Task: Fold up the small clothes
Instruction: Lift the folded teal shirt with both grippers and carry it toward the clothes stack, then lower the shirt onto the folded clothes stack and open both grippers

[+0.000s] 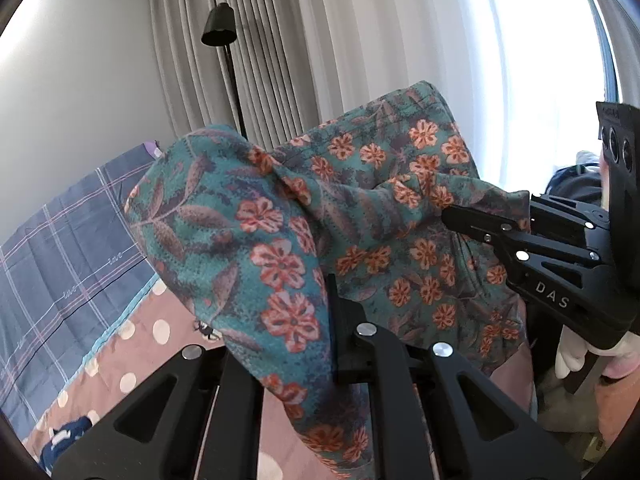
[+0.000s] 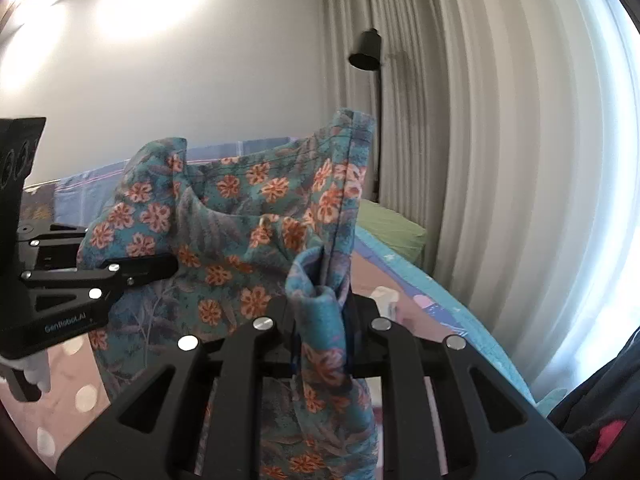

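Note:
A small teal garment with orange flowers hangs in the air between my two grippers, above the bed. My left gripper is shut on its left edge; the cloth drapes over the fingers and hides them. My right gripper is shut on the garment's right hemmed edge. The right gripper also shows in the left wrist view, pinching the cloth. The left gripper shows in the right wrist view, closed on the cloth's other side. The garment sags in folds between them.
Below lies a pink polka-dot bedsheet and a blue plaid quilt. A green pillow lies by the curtains. A black floor lamp stands by the wall. Dark clothes lie at the right.

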Demonstrator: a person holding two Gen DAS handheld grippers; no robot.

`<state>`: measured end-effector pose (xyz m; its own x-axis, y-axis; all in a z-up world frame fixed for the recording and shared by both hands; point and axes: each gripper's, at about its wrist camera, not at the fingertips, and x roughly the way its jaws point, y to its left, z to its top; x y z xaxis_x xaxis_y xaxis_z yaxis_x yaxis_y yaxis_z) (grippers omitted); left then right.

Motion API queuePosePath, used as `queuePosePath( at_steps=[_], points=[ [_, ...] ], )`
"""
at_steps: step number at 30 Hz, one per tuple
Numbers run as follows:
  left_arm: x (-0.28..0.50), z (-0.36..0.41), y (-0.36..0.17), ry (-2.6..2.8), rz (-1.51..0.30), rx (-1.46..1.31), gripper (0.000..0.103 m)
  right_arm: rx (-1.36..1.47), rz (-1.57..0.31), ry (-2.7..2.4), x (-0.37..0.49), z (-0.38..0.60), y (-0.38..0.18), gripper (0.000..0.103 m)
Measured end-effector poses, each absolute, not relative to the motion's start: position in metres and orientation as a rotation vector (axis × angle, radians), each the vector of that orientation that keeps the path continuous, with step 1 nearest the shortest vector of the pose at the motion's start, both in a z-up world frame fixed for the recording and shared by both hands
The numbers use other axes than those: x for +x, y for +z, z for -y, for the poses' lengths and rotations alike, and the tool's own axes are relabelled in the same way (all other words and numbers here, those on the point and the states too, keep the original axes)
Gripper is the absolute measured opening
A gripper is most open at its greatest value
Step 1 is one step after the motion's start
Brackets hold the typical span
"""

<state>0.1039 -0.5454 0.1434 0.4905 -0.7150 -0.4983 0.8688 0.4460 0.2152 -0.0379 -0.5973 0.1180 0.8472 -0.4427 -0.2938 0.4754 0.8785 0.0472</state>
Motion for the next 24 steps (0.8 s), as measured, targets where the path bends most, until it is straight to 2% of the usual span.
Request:
queuePosePath(
  at_steps=[7, 9, 10, 11, 12, 14, 20, 24],
  points=[
    [0.147, 0.604, 0.135, -0.982, -0.381, 0.501, 0.009, 0.152, -0.337, -0.592, 0.020, 0.650, 0.115, 0.015],
    [0.159, 0.623, 0.124, -0.957, -0.378, 0.499, 0.016, 0.166, -0.359, -0.637, 0.040, 0.666, 0.110, 0.016],
    [0.166, 0.630, 0.115, -0.939, -0.366, 0.517, 0.029, 0.165, -0.388, -0.685, 0.058, 0.680, 0.104, 0.019],
    [0.176, 0.636, 0.101, -0.882, -0.343, 0.560, 0.042, 0.158, -0.421, -0.724, 0.071, 0.691, 0.097, 0.036],
    [0.183, 0.638, 0.087, -0.828, -0.330, 0.590, 0.046, 0.147, -0.485, -0.805, 0.083, 0.705, 0.084, 0.052],
    [0.199, 0.629, 0.054, -0.779, -0.349, 0.621, 0.047, 0.193, -0.520, -0.888, 0.076, 0.716, 0.061, 0.051],
    [0.203, 0.590, -0.041, -0.854, -0.502, 0.713, 0.047, 0.372, -0.563, -0.650, 0.020, 0.689, -0.029, 0.051],
    [0.191, 0.563, -0.054, -0.893, -0.520, 0.602, 0.047, 0.418, -0.595, -0.582, -0.021, 0.646, -0.076, 0.053]
  ],
)
